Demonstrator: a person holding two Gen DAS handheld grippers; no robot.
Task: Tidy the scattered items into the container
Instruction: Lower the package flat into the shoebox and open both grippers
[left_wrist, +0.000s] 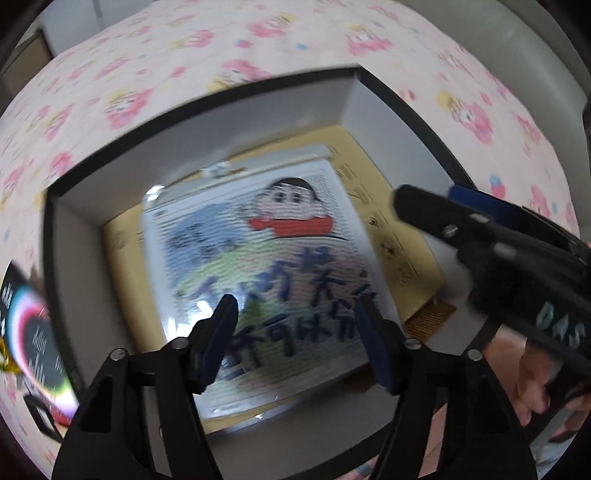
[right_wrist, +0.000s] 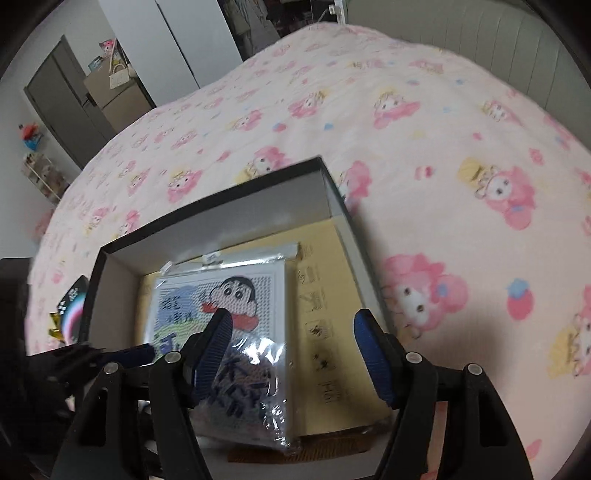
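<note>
On the pink cartoon-print bedspread sits the open black-rimmed box; inside it, flat on a yellow sheet, lies the plastic-wrapped cartoon bead-art kit; the left gripper hovers above the kit, jaws apart and empty; the right gripper, likewise parted and holding nothing, hangs over the box; a black packet lies outside at nine o'clock.

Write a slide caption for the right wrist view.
Open right gripper above a box holding a wrapped cartoon picture.
</note>
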